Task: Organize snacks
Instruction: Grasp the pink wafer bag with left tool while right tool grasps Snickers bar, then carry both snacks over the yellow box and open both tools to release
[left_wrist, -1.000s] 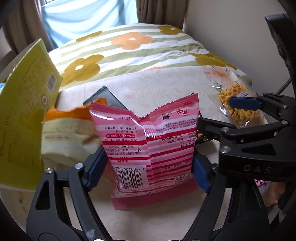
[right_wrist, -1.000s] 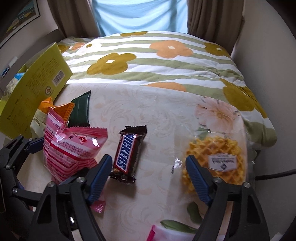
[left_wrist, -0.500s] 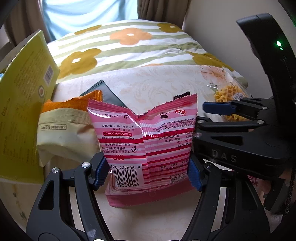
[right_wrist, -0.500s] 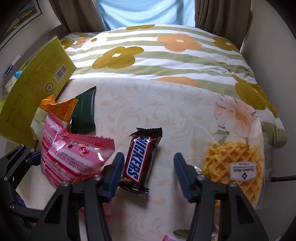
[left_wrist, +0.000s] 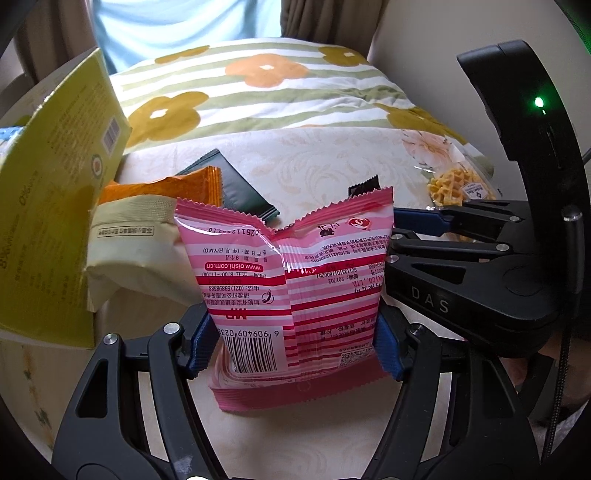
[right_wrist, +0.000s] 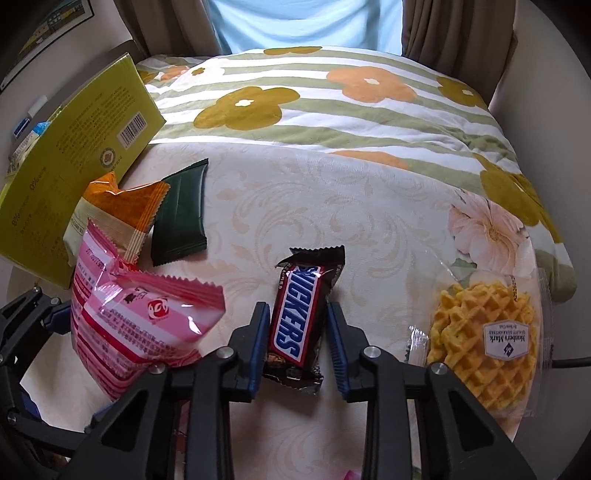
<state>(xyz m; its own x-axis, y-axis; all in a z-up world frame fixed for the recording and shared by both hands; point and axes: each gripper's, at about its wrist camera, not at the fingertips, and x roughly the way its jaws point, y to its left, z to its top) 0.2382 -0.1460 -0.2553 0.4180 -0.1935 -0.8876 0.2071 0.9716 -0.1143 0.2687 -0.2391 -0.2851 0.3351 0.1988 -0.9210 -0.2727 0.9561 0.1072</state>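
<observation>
My left gripper (left_wrist: 293, 347) is shut on a pink striped snack bag (left_wrist: 291, 280) and holds it upright; the bag also shows in the right wrist view (right_wrist: 140, 325). My right gripper (right_wrist: 297, 343) has its jaws narrowed on either side of a Snickers bar (right_wrist: 299, 317) that lies on the cream cloth; a small gap remains beside the right pad. The right gripper's body (left_wrist: 480, 280) sits just right of the pink bag in the left wrist view.
An open yellow-green box (right_wrist: 74, 158) stands at the left with an orange and cream snack pack (right_wrist: 114, 210) at its mouth. A dark green packet (right_wrist: 181, 214) lies beside it. A wrapped waffle (right_wrist: 484, 339) lies at the right. A flowered quilt (right_wrist: 314, 96) lies beyond.
My right gripper has moved forward over the Snickers bar and its jaws have narrowed around it. My left gripper has kept its hold on the pink bag and lifted slightly.
</observation>
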